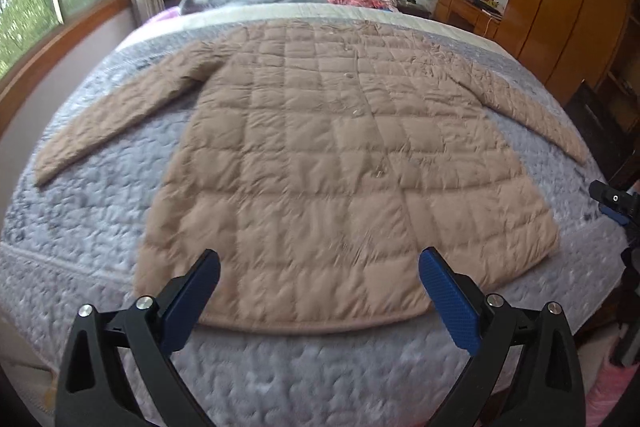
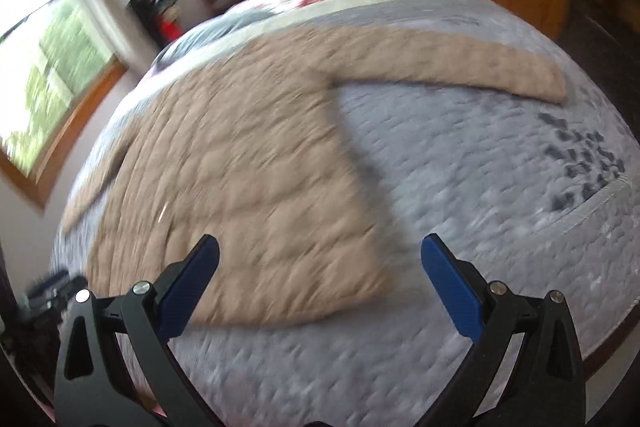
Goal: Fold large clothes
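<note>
Two tools, left tool [image 1: 319,269], right tool [image 2: 320,255], spread wide, empty, above coat [image 1: 320,155]

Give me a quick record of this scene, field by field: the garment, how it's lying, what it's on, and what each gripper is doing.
garment: tan quilted coat
layout: spread flat, both sleeves angled outward, hem nearest the grippers
surface: grey quilted bedspread
left gripper: open, holding nothing, over the hem
right gripper: open, holding nothing, near the coat's right hem corner
folding: not yet begun
image quality: right wrist view blurred
</note>
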The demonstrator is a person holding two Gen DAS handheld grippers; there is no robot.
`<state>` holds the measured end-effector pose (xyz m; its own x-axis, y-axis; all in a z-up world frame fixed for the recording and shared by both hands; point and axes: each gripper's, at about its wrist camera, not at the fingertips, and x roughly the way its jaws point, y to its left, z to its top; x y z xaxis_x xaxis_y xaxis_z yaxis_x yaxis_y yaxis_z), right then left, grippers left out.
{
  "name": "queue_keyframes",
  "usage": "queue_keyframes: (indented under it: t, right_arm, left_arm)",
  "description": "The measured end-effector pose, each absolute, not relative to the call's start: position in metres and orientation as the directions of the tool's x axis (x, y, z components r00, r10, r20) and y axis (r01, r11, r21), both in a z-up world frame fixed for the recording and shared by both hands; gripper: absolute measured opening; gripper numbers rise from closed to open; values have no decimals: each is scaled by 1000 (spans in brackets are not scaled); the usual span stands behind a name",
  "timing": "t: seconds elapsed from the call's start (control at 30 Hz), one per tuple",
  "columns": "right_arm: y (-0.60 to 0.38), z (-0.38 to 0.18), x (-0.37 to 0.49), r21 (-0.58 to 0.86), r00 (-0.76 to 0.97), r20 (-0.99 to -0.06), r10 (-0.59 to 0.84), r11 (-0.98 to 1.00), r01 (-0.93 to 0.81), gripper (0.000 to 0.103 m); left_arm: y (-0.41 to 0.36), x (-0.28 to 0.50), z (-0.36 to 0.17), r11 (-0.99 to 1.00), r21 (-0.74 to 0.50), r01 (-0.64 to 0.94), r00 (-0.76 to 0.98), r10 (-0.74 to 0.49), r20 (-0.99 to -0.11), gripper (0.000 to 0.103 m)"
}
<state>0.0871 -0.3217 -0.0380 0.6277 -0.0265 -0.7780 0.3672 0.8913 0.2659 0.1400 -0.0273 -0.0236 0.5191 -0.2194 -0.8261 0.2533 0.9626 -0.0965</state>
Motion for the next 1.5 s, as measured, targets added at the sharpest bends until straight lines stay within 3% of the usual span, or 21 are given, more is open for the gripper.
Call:
queue_keyframes:
  t: [0.07, 0.3, 0.57, 0.9, 0.97, 1.03, 1.1, 1.17, 1.23, 1.5]
  right_arm:
    - [-362, -32, 98, 264, 633, -771, -76, 865, 426, 100]
    - [-513, -30, 136, 261, 565, -808, -167, 758, 597, 100]
    - [-644, -83, 158, 297, 461, -880, -116, 623, 723, 100]
    - [-700, -116, 160, 318, 442, -894, -76, 585, 746, 98]
    - [-702, -122, 167, 311, 431, -900, -67, 596, 740, 83]
    - [-704, -127, 171, 294, 418, -905, -79, 594, 749, 80]
    - [-702, -126, 177, 270, 410, -907, -98, 610, 744, 68]
    - [-699, -124, 185, 278, 421, -903, -84, 634, 722, 27]
    - [-695, -120, 188, 368, 484, -875, -8, 638, 676, 10]
    - [-696, -134, 183, 367, 469, -883, -29, 580, 727, 8]
  left_arm:
    - [-42, 175, -20, 952, -138, 271, 492, -261, -831, 99]
    - [-120, 287, -18, 928, -113, 356, 443, -274, -854, 99]
    - [-204, 378, -39, 864, -192, 466, 319, -367, -874, 99]
    - [-235, 430, -74, 835, -306, 457, 208, -435, -876, 76]
    - [-234, 434, -81, 831, -327, 451, 187, -446, -875, 69]
    - [-231, 438, -87, 829, -347, 439, 170, -456, -873, 60]
    - [-228, 442, -94, 826, -372, 423, 150, -469, -870, 51]
    - [-225, 443, -99, 823, -391, 412, 141, -481, -865, 45]
    - [-221, 443, -102, 819, -398, 413, 145, -491, -859, 41]
    - [-212, 444, -109, 816, -394, 423, 156, -494, -855, 35]
